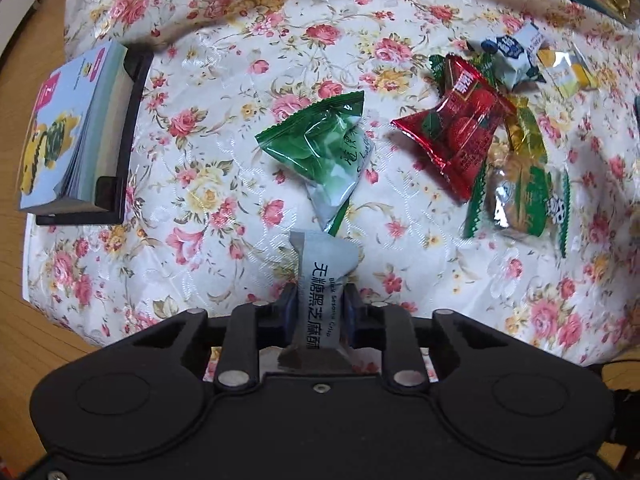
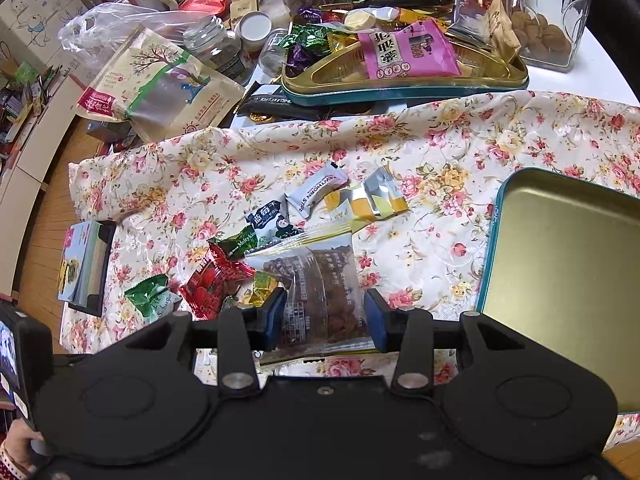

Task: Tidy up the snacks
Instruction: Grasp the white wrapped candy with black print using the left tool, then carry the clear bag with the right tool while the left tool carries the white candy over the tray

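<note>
1. Left gripper (image 1: 320, 310): bottom centre of the left wrist view, fingers pinching a grey sesame-crisp packet (image 1: 320, 280) with black lettering; the packet stands between the blue pads, its top end reaching up over the floral cloth (image 1: 224, 128).
2. Right gripper (image 2: 325, 320): bottom centre of the right wrist view, fingers partly spread with a clear packet of brown snacks (image 2: 320, 284) between them; the left pad touches the wrapper, and whether the right pad presses on it cannot be told.
3. Green packet (image 1: 326, 152): centre of the left wrist view, just above the grey packet, lying flat on the cloth.
4. Red strawberry packet (image 1: 460, 128): right of centre in the same view, overlapping a green-and-clear wrapper (image 1: 520, 192) below it.
5. Blue-and-white packet (image 1: 508, 54) and yellow packet (image 1: 568, 72): upper right of the left wrist view, close together.
6. Open tin (image 2: 568, 264): right edge of the right wrist view, gold inside, teal rim, resting on the cloth beside the loose snacks.
7. Tin of mixed snacks (image 2: 400, 88): upper centre of the right wrist view, on the counter beyond the cloth, a pink packet on top.
8. Stack of cards in a black holder (image 1: 72, 132): left edge of the left wrist view.
9. Glass jar (image 2: 548, 12): upper right of the right wrist view, round brown pieces inside.
</note>
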`<action>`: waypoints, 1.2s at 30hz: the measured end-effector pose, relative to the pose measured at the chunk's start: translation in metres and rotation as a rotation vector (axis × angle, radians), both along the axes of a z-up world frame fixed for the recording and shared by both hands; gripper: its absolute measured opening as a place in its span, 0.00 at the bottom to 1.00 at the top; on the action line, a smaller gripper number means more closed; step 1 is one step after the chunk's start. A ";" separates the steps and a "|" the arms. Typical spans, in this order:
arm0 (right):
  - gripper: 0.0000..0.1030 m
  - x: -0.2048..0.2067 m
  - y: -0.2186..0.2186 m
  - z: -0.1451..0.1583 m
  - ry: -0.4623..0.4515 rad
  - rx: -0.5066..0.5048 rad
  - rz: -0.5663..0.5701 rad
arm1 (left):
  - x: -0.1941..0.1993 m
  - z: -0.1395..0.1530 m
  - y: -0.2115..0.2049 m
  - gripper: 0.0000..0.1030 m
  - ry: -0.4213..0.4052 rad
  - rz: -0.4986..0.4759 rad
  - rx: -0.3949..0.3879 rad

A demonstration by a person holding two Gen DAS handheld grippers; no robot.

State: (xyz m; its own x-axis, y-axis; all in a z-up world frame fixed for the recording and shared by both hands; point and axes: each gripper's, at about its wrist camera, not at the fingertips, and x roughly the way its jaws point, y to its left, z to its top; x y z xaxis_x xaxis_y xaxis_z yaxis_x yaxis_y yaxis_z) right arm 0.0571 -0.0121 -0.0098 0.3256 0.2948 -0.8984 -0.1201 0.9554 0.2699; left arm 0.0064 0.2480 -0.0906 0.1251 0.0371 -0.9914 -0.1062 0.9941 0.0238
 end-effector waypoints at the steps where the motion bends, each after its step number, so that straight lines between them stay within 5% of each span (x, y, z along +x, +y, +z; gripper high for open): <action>1: 0.43 0.000 -0.001 0.000 0.000 0.001 -0.003 | 0.001 0.001 0.001 0.27 -0.004 0.011 -0.015; 20: 0.43 0.010 -0.023 0.025 -0.058 0.036 -0.095 | 0.036 0.104 -0.053 0.26 -0.264 0.010 -0.133; 36: 0.43 0.006 -0.132 0.065 -0.205 -0.053 -0.378 | 0.057 0.155 -0.179 0.26 -0.399 -0.155 -0.150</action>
State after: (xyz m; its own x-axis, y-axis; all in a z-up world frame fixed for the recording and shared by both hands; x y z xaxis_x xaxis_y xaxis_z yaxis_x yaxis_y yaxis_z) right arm 0.0630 -0.1446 0.0548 0.5753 0.0752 -0.8145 0.1951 0.9544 0.2260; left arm 0.0638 0.0691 0.0640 0.4910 -0.1528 -0.8577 0.0724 0.9883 -0.1346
